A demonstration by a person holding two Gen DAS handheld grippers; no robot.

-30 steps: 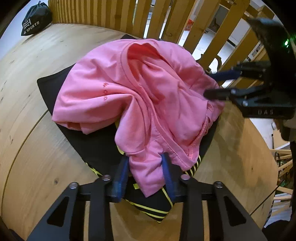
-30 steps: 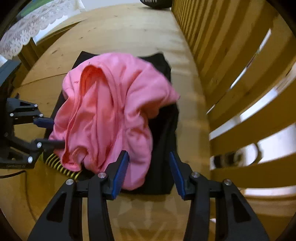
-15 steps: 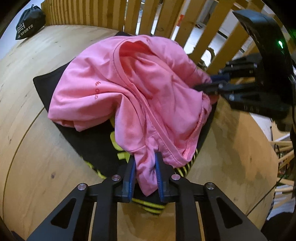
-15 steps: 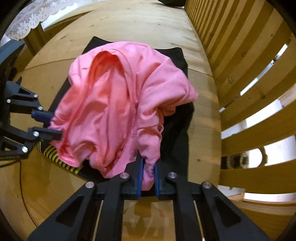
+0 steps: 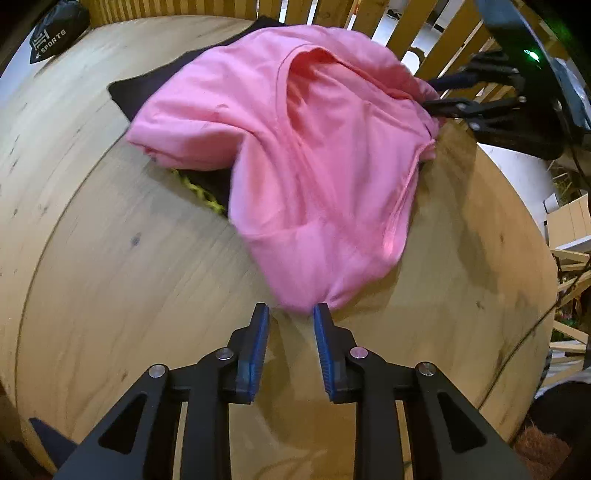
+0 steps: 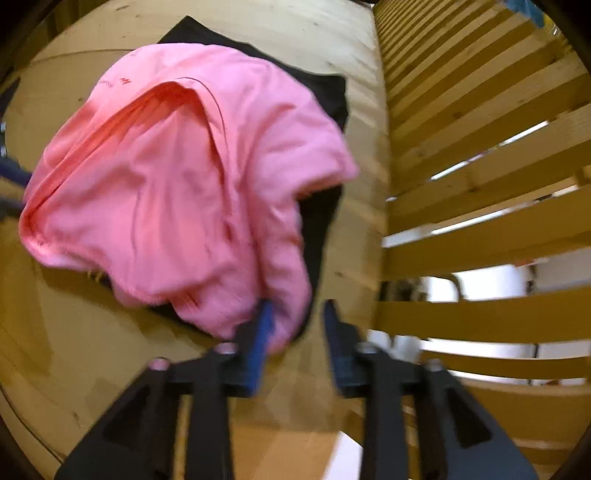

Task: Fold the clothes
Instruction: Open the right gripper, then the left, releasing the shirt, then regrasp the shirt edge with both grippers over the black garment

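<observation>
A crumpled pink shirt lies on a round wooden table, partly over a black garment with yellow stripes. My left gripper is at the shirt's near tip. Its jaws are opening, the bunched tip sits at their ends, and the pads do not press on it. My right gripper is at the shirt's far right edge. In the blurred right wrist view the right gripper is also opening. The pink shirt hangs beside its left finger, with a gap to the other. The black garment shows behind.
A wooden slat railing runs close along the table's right edge, and the same railing shows at the back in the left wrist view. A black sports bag sits at the far left. Bare table lies in front of the shirt.
Half a second ago both grippers were pinched on the shirt's edges. The shirt has since been dragged off the black garment toward my left gripper, and both sets of jaws have parted.
</observation>
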